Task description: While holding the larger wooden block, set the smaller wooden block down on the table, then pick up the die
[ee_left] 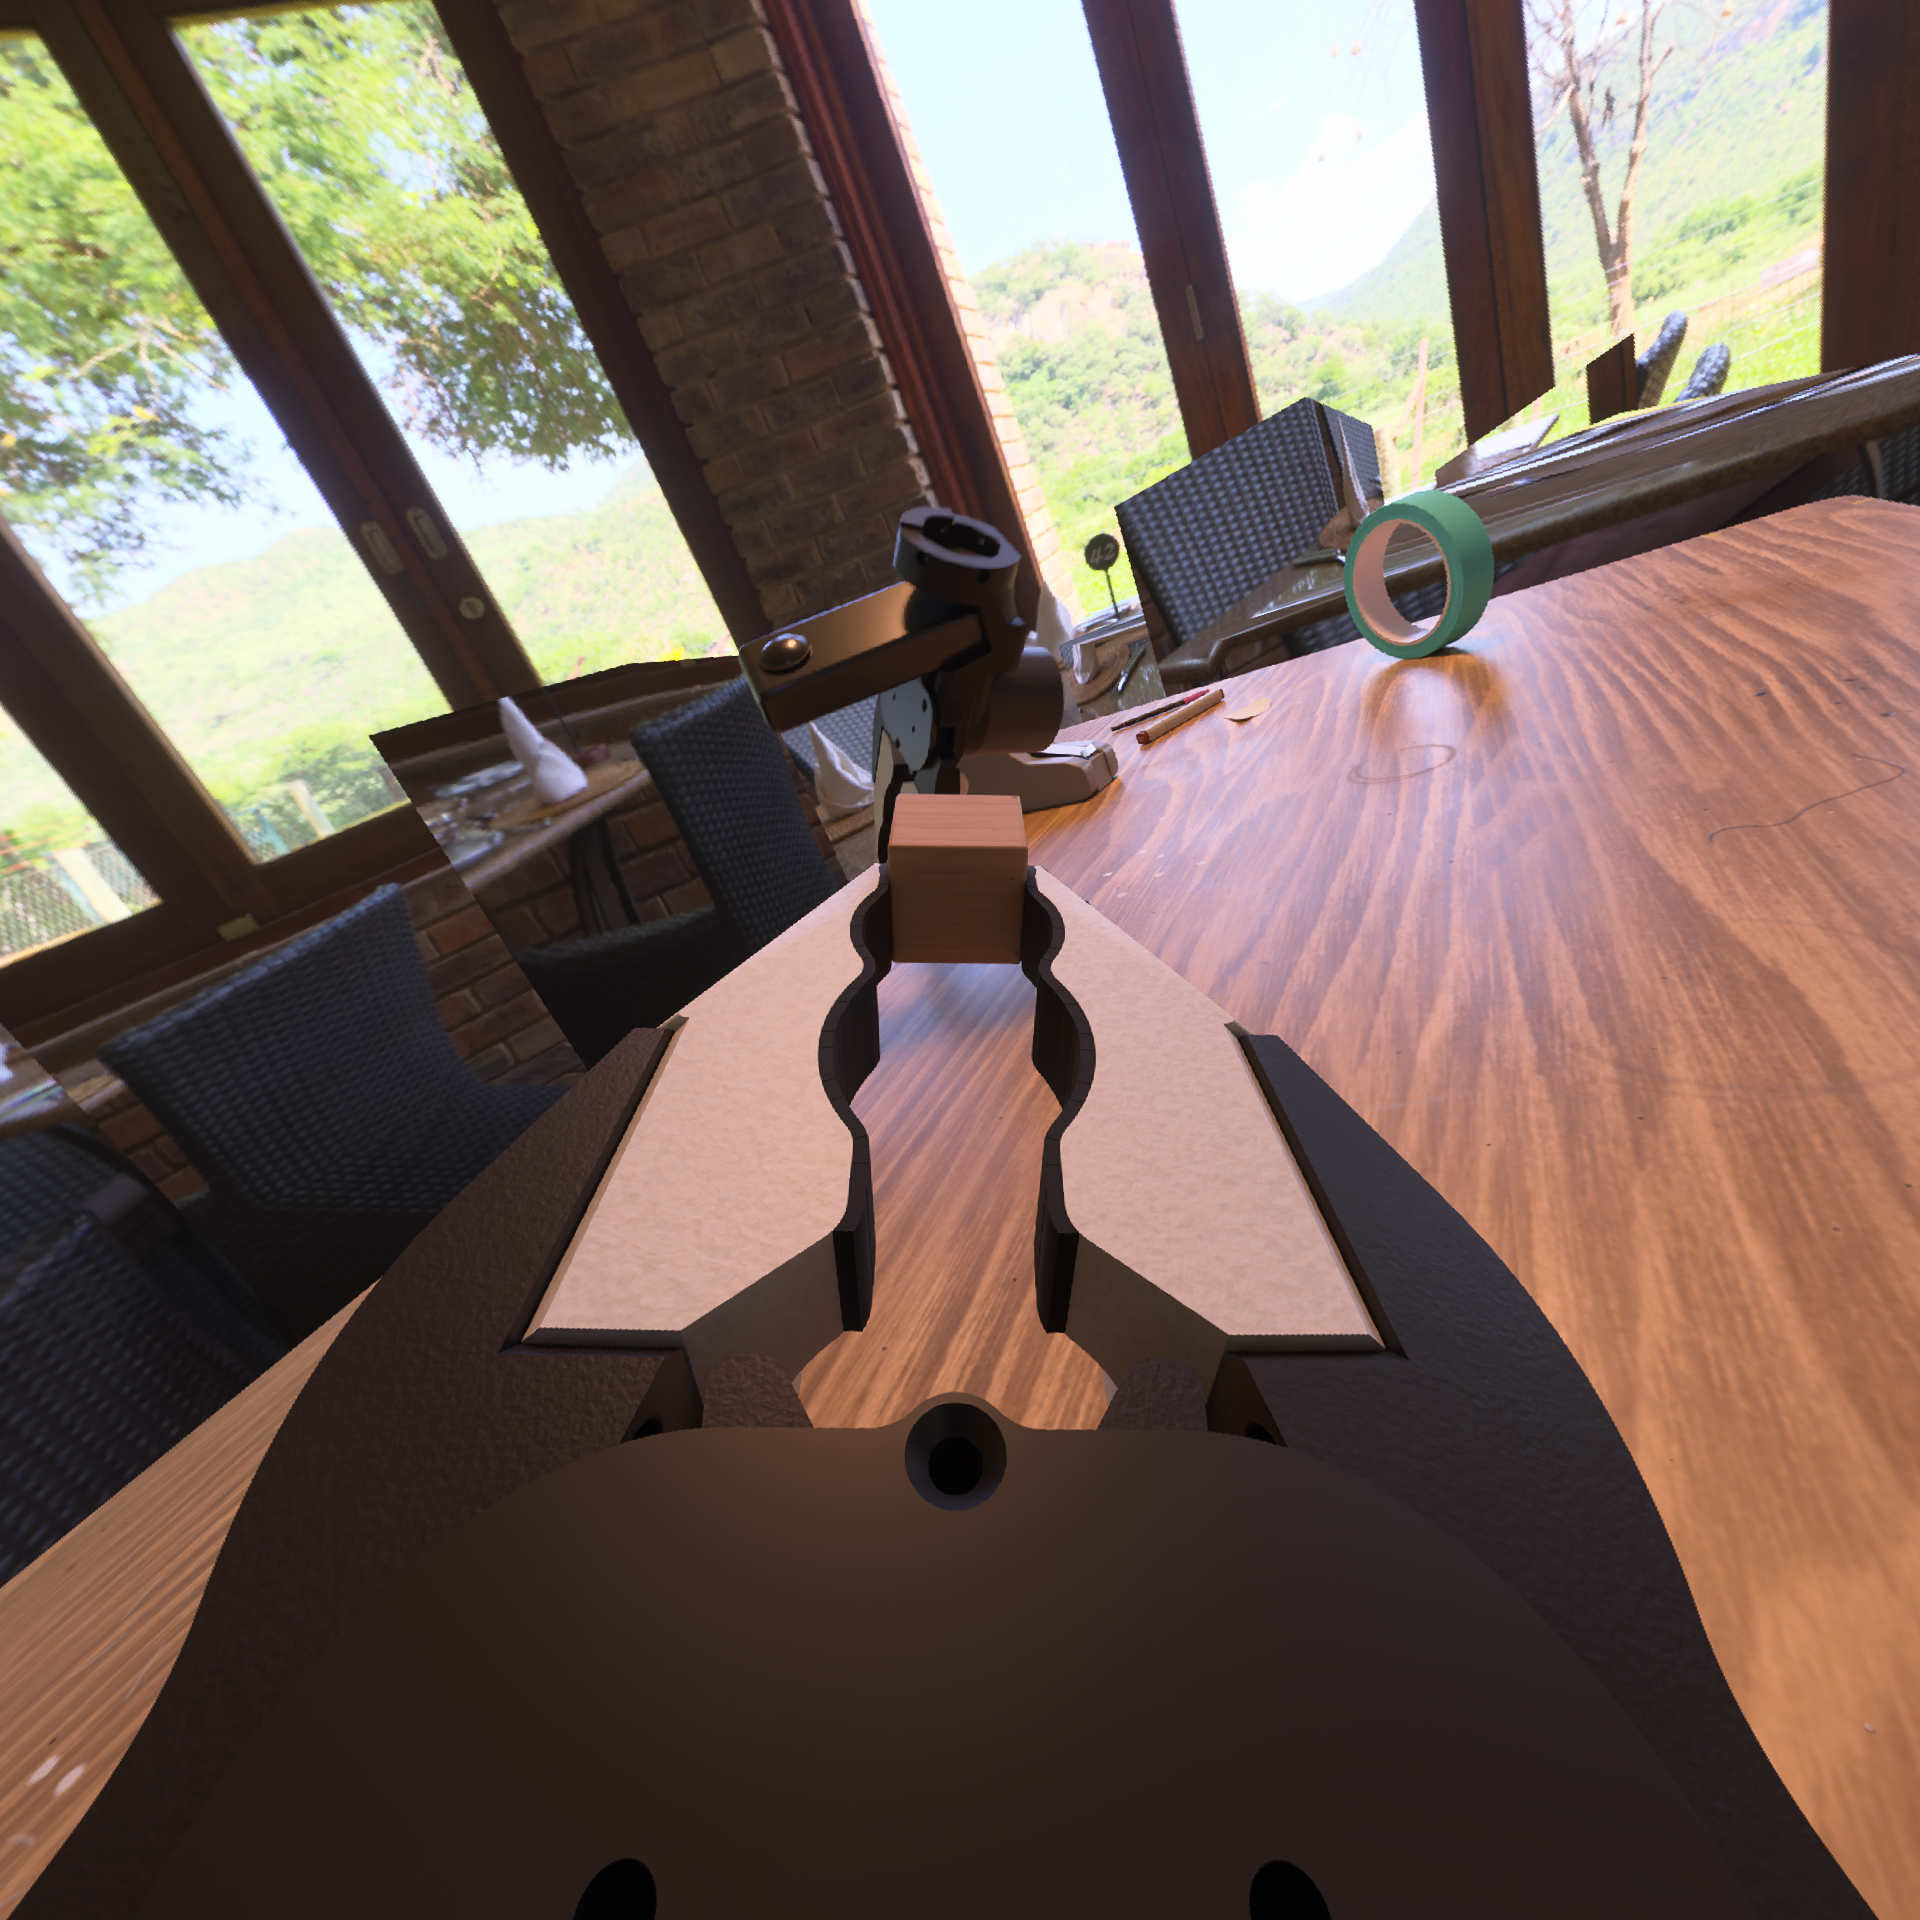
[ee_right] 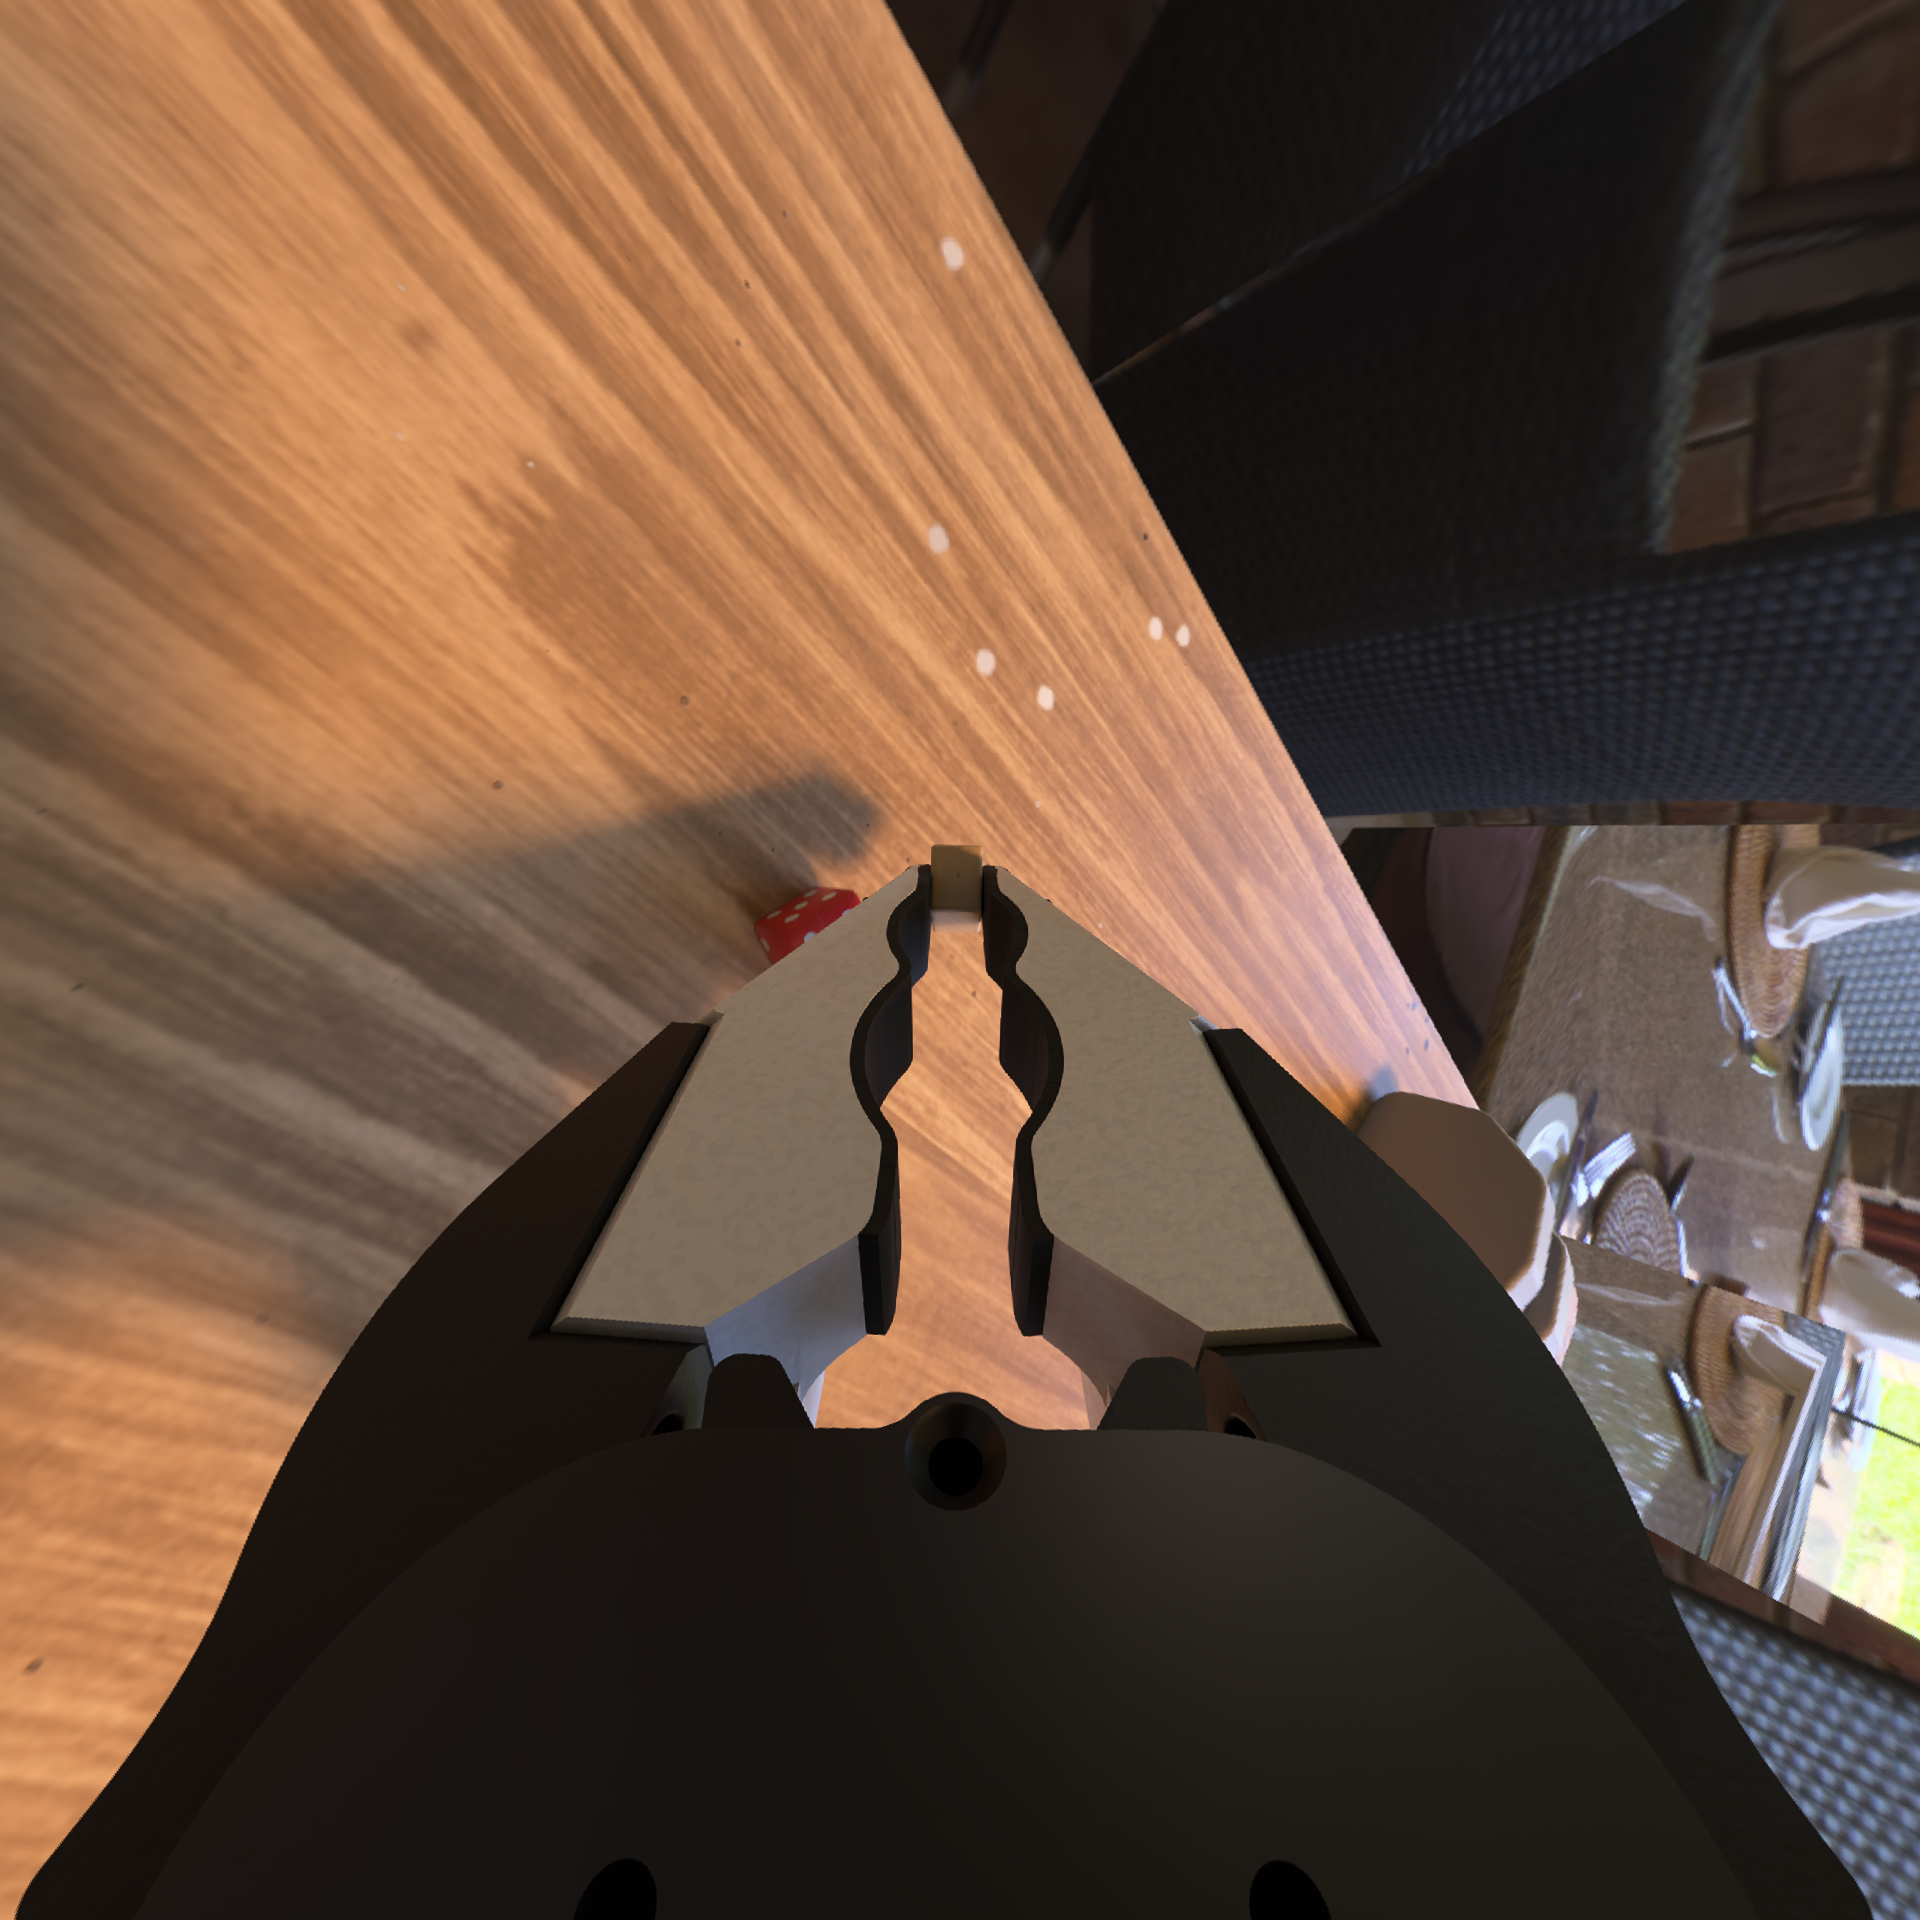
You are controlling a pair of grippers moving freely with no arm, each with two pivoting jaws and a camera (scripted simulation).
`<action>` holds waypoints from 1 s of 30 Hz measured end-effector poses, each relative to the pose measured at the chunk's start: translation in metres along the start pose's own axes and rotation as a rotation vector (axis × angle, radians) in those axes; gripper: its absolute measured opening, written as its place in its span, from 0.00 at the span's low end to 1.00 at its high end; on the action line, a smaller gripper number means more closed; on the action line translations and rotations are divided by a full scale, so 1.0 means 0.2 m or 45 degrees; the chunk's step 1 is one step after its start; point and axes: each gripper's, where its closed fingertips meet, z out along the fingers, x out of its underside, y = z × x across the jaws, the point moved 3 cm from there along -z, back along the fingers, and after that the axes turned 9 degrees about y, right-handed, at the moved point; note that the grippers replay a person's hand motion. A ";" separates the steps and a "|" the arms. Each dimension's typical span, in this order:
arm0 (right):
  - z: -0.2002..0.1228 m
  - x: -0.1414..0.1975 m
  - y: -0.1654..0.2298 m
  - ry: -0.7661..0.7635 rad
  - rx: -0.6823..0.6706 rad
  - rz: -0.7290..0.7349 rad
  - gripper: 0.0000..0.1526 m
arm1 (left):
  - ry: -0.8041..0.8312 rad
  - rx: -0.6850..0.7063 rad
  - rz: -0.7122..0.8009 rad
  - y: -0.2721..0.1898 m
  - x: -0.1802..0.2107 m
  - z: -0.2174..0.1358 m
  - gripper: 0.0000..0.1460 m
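Note:
In the left wrist view my left gripper (ee_left: 957,902) is shut on the larger wooden block (ee_left: 956,878), held above the wooden table (ee_left: 1455,987). The other gripper (ee_left: 935,665) shows beyond it, farther along the table. In the right wrist view my right gripper (ee_right: 956,891) is shut on the smaller pale wooden block (ee_right: 956,883), pointing down at the table (ee_right: 520,520). The red die (ee_right: 802,918) with white pips lies on the table just left of the left fingertip, partly hidden behind it.
A green tape roll (ee_left: 1418,574) stands on edge at the far right of the table. A pencil (ee_left: 1179,717) lies beyond the other gripper. The table edge (ee_right: 1195,582) runs close to the right of my right gripper, with dark wicker chairs (ee_right: 1455,416) beyond.

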 end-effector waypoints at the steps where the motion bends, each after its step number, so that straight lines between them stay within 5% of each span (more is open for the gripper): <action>1: -0.03 0.00 0.00 -0.020 0.008 0.005 0.06 | 0.001 -0.001 -0.002 0.00 0.00 0.00 0.16; 6: -0.33 0.04 0.02 -0.173 0.051 0.042 0.06 | 0.002 -0.017 -0.037 0.03 0.00 0.00 0.16; 10: -0.75 0.03 0.14 -0.418 0.024 0.053 0.06 | 0.015 -0.041 -0.089 0.07 0.02 0.00 0.16; 16: -1.28 -0.05 0.77 -0.860 -0.401 -0.174 0.06 | 0.048 -0.098 -0.135 0.13 0.05 0.00 0.16; 19: -1.32 -0.03 1.20 -0.939 -0.667 -0.399 0.06 | 0.053 -0.137 -0.125 0.16 0.05 -0.01 0.16; 22: -1.25 0.00 1.48 -0.897 -0.750 -0.489 0.06 | 0.061 -0.168 -0.076 0.17 0.06 -0.01 0.16; 30: -1.08 0.07 1.69 -0.737 -0.658 -0.618 0.06 | 0.089 -0.142 -0.003 0.12 0.07 0.00 0.16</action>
